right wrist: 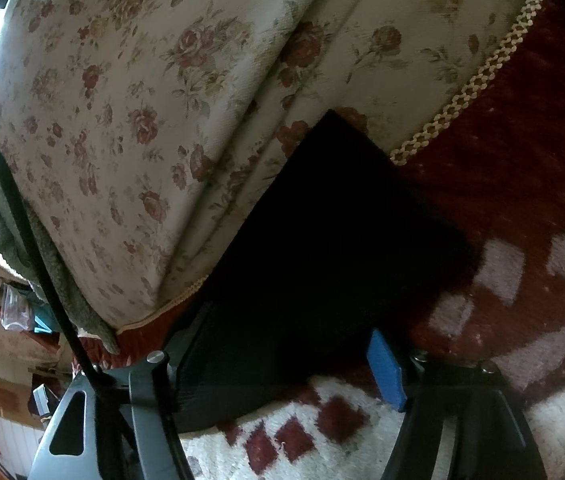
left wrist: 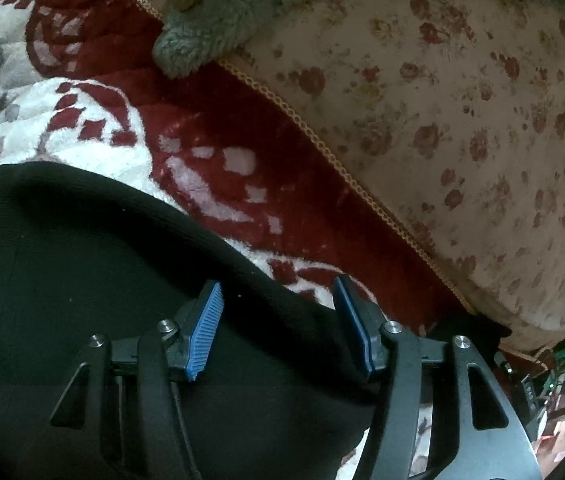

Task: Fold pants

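So the black pants (left wrist: 82,280) were lying on a fuzzy red-and-white blanket (left wrist: 218,148), right up against a cushion with a rose print (left wrist: 462,128) and a gold braid trim, with some grey fleecy thing (left wrist: 202,28) draped over the cushion's top. The left tongs (left wrist: 278,328) were spread open over the edge of the pants, blue pads (left wrist: 204,336) clear of the cloth on both sides. The right tongs (right wrist: 282,364) were wide open too, with a folded end of the pants (right wrist: 302,260) sitting between the fingers and nothing pinching it.
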Tool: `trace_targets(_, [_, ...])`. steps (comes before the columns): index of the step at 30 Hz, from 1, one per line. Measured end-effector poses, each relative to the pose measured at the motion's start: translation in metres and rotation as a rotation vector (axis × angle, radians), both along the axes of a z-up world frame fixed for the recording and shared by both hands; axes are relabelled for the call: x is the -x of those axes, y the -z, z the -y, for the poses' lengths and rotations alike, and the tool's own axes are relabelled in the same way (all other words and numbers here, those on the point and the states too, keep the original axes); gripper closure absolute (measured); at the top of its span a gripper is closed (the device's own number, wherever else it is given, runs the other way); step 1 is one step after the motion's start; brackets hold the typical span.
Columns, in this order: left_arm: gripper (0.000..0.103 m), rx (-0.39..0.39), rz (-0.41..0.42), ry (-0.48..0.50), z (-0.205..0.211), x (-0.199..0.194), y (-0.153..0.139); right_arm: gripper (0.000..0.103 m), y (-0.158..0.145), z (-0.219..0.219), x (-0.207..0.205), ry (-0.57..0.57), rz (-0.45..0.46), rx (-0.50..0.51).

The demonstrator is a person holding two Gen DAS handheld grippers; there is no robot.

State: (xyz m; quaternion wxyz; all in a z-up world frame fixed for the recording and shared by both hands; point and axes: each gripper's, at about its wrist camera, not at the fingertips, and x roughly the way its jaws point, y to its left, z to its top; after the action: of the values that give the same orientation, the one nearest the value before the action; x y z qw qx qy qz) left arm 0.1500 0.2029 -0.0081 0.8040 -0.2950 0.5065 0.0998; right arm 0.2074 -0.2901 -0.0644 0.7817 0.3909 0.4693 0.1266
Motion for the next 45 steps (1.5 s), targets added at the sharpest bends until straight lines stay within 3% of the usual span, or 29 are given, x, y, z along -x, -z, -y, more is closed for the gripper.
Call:
trace_targets(3, [0.048, -0.019, -0.025, 0.003, 0.005, -0.001, 0.004, 0.035, -0.001, -0.003, -0.002, -0.023, 0.008, 0.012])
trace_targets(4, [0.053, -0.016, -0.025, -0.001, 0.004, -0.002, 0.006, 0.036, -0.001, -0.005, -0.001, -0.027, 0.019, 0.013])
trace_targets(5, [0.060, -0.016, -0.017, -0.001, 0.006, -0.002, 0.006, 0.045, -0.001, -0.007, -0.001, -0.035, 0.039, 0.032])
trace_targets(6, [0.078, -0.035, -0.016, 0.006, 0.007, -0.003, 0.007, 0.061, 0.000, -0.011, -0.002, -0.043, 0.049, 0.055])
trace_targets(7, [0.089, -0.047, -0.022, 0.015, 0.008, -0.004, 0.010, 0.067, 0.002, -0.013, -0.001, -0.051, 0.058, 0.073])
trace_targets(9, [0.093, -0.028, -0.016, 0.012, 0.006, -0.001, 0.015, 0.094, 0.006, -0.009, 0.001, -0.036, 0.065, 0.022])
trace_targets(10, [0.094, -0.021, -0.003, 0.009, 0.004, 0.002, 0.014, 0.094, 0.008, -0.004, 0.003, -0.022, 0.075, -0.033])
trace_targets(15, [0.096, -0.025, 0.083, 0.026, 0.002, 0.021, -0.011, 0.097, -0.004, 0.011, 0.023, 0.041, 0.147, -0.099])
trace_targets(21, [0.097, -0.036, 0.166, 0.053, 0.009, 0.047, -0.047, 0.098, -0.051, 0.023, 0.059, 0.037, 0.252, -0.084])
trace_targets(27, [0.097, -0.024, 0.214, 0.118, 0.019, 0.084, -0.073, 0.099, -0.102, 0.051, 0.121, 0.055, 0.368, -0.087])
trace_targets(31, [0.097, -0.031, 0.215, 0.127, 0.026, 0.102, -0.074, 0.093, -0.091, 0.057, 0.141, 0.039, 0.271, -0.043])
trace_targets(32, [0.097, -0.028, 0.214, 0.123, 0.027, 0.104, -0.072, 0.081, -0.078, 0.056, 0.142, 0.051, 0.208, -0.053])
trace_targets(33, [0.097, -0.028, 0.211, 0.121, 0.028, 0.105, -0.071, 0.063, -0.070, 0.058, 0.143, 0.052, 0.177, -0.069])
trace_targets(35, [0.097, -0.033, 0.208, 0.119, 0.029, 0.106, -0.071, 0.051, -0.048, 0.053, 0.139, 0.051, 0.105, -0.114])
trace_targets(43, [0.097, -0.048, 0.201, 0.125, 0.026, 0.099, -0.069, 0.053, -0.002, 0.024, 0.082, 0.087, -0.003, -0.130])
trace_targets(44, [0.097, -0.048, 0.197, 0.123, 0.025, 0.098, -0.068, 0.056, -0.004, 0.022, 0.073, 0.098, 0.017, -0.115])
trace_targets(45, [0.097, -0.048, 0.193, 0.121, 0.025, 0.097, -0.067, 0.070, -0.005, 0.020, 0.064, 0.100, 0.032, -0.117])
